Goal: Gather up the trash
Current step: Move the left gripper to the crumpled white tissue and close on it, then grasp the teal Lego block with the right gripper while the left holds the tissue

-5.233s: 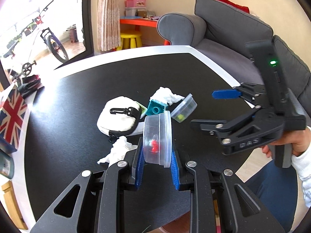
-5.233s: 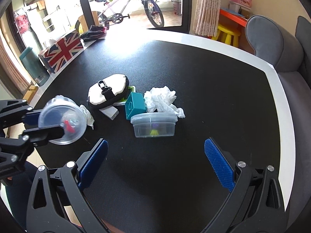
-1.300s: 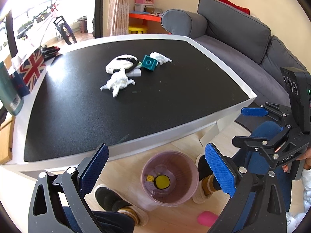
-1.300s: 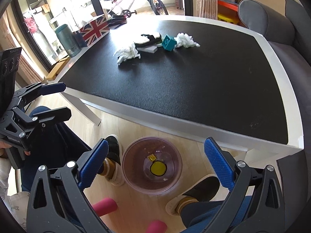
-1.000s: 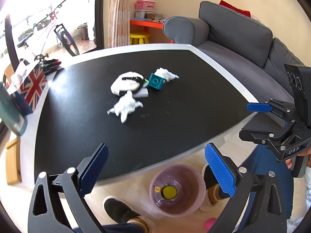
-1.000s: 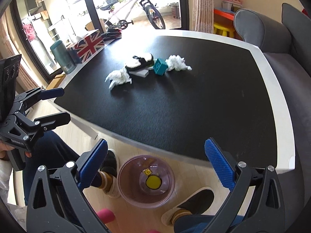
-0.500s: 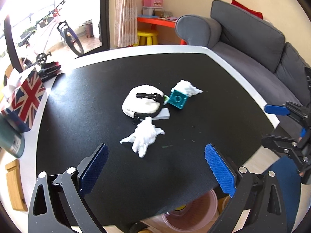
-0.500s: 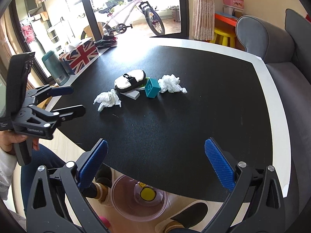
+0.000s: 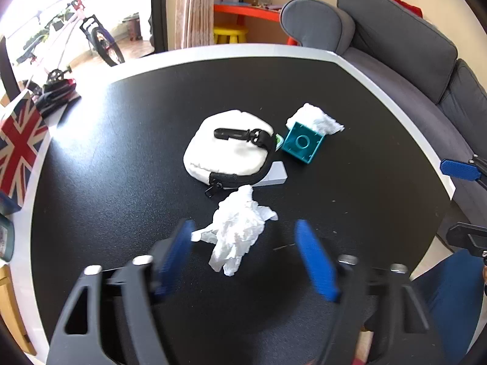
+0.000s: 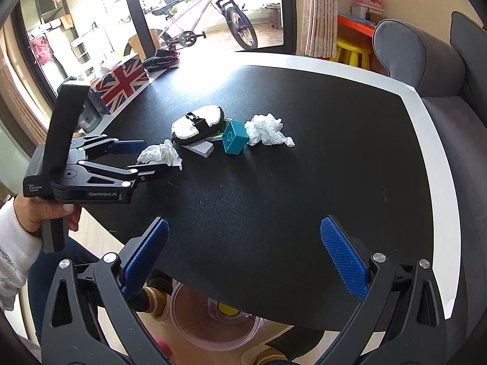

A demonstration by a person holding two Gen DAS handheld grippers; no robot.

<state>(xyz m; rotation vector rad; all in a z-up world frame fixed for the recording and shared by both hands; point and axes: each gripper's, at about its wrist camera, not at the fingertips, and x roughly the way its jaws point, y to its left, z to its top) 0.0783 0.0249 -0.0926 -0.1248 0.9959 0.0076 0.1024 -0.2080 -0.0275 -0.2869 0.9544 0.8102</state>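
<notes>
The left gripper (image 9: 243,252) has its jaws narrowing around a crumpled tissue (image 9: 236,231) on the black worktop (image 9: 121,152); they have just been closing, the tissue lies between them, and the pads do not yet appear to press it. A second ago those jaws stood wide above the worktop's edge, so this looks like the start of the next pick-up. The right gripper (image 10: 243,255) hangs with jaws wide apart and nothing in them, over the near edge and the pink bin (image 10: 213,322) on the floor below. Two tissues remain: the one being grasped and a second tissue (image 9: 316,118) behind a teal block (image 9: 303,143). Also counted: one white pouch (image 9: 228,149), one grey slab (image 9: 274,176) beneath it, and one flag box (image 9: 18,149).
</notes>
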